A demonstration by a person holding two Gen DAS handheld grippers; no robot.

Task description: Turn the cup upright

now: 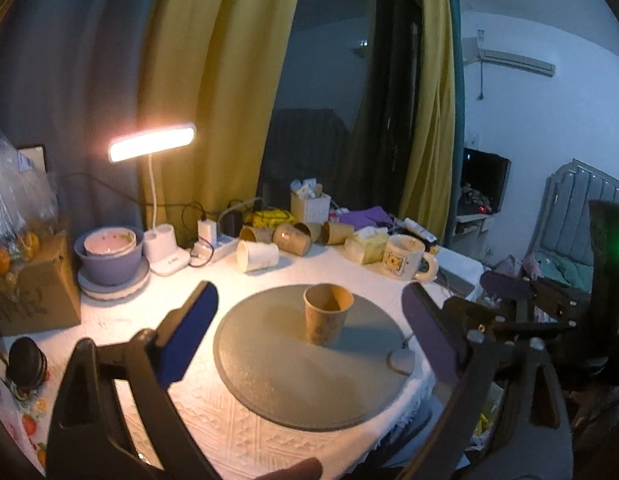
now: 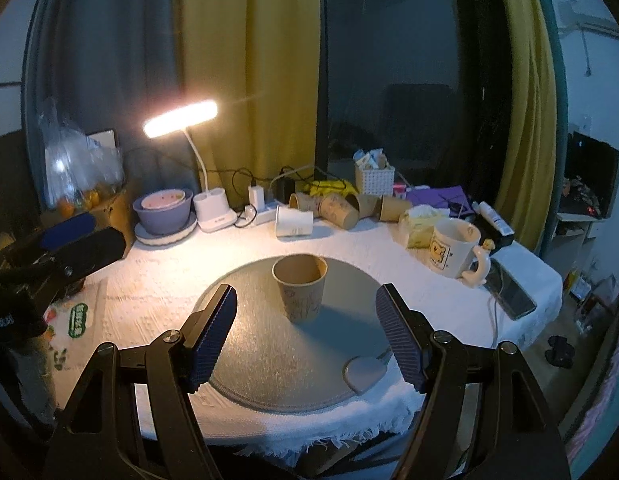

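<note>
A brown paper cup [image 1: 326, 313] stands upright, mouth up, on a round grey mat [image 1: 269, 368] on the white tablecloth. It shows the same way in the right wrist view [image 2: 300, 292], on the mat [image 2: 269, 360]. My left gripper [image 1: 309, 316] is open and empty, its blue pads wide on either side of the cup and nearer the camera. My right gripper [image 2: 305, 316] is open and empty, pads spread wide just in front of the cup. The right gripper also shows at the right edge of the left wrist view [image 1: 509, 292], and the left gripper at the left edge of the right wrist view [image 2: 69, 236].
Several paper cups [image 2: 333, 208] lie on their sides at the back, with a white cup [image 2: 293, 222]. A mug [image 2: 455, 246], tissue pack [image 2: 419, 226], lit desk lamp [image 2: 181, 118], purple bowl [image 2: 163, 210], white basket [image 2: 374, 178] and phone [image 2: 509, 292] crowd the table. A small heart-shaped piece [image 2: 363, 372] lies on the mat's edge.
</note>
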